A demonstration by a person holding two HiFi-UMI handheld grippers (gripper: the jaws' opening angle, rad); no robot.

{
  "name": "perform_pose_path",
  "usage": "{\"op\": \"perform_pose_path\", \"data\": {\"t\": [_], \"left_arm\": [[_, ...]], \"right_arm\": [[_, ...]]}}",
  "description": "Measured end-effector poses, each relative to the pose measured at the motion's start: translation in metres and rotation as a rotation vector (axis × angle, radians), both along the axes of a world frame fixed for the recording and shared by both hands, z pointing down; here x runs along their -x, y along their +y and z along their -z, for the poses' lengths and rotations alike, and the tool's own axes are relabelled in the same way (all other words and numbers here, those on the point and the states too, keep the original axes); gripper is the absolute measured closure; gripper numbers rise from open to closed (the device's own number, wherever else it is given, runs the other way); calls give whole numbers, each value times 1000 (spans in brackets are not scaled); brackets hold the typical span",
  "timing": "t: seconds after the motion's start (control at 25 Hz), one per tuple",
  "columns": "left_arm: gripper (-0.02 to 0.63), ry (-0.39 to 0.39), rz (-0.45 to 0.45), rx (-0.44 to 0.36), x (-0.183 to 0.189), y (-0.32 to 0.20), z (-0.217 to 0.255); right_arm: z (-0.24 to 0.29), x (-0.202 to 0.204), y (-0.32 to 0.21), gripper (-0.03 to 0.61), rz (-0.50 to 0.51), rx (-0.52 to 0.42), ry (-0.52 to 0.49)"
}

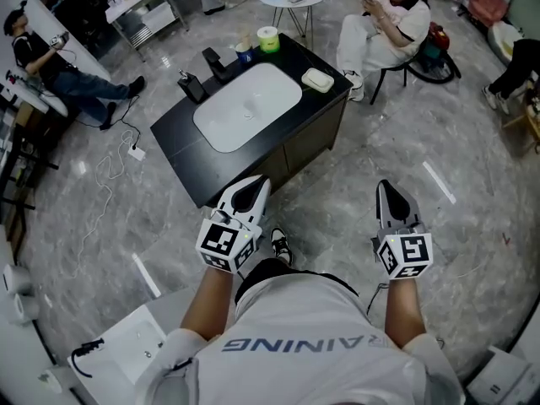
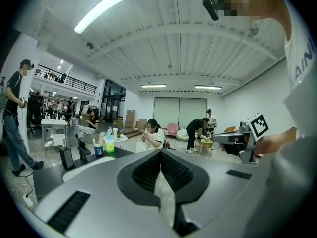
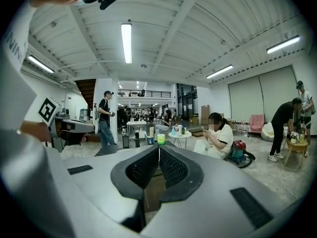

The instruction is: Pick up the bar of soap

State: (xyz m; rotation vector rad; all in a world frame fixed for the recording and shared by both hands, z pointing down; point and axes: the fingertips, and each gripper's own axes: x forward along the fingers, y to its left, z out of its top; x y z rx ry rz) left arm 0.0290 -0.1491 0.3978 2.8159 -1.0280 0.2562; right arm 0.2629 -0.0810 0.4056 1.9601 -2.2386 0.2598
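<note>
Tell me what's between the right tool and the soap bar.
In the head view, just bare grey floor, then the black vanity holding the soap.

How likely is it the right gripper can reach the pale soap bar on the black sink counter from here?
Probably not yet: the right gripper hangs over grey marble floor, short of the black sink counter, jaws together. The pale soap bar lies near its far corner, nothing between.

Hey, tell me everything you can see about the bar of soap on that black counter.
The bar of soap is a pale, whitish rounded rectangle. It lies flat near the right-hand corner of the black counter, just right of the white basin. A lighter rim around it suggests a shallow dish, but it is too small to be sure. Nothing else touches it.
</note>
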Motion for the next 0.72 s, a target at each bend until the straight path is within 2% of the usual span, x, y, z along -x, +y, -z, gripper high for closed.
{"op": "perform_pose_path", "data": {"t": [0.32, 0.48, 0.72], "left_arm": [[606, 34, -5, -9, 41, -86, 10], [606, 27, 1, -16, 62, -125, 7], [606, 30, 2, 8, 72, -161, -1]], "right_arm": [[12, 43, -92, 560, 12, 5, 34], [12, 67, -137, 560, 31, -5, 43], [5, 76, -174, 561, 36, 10, 50]]}}
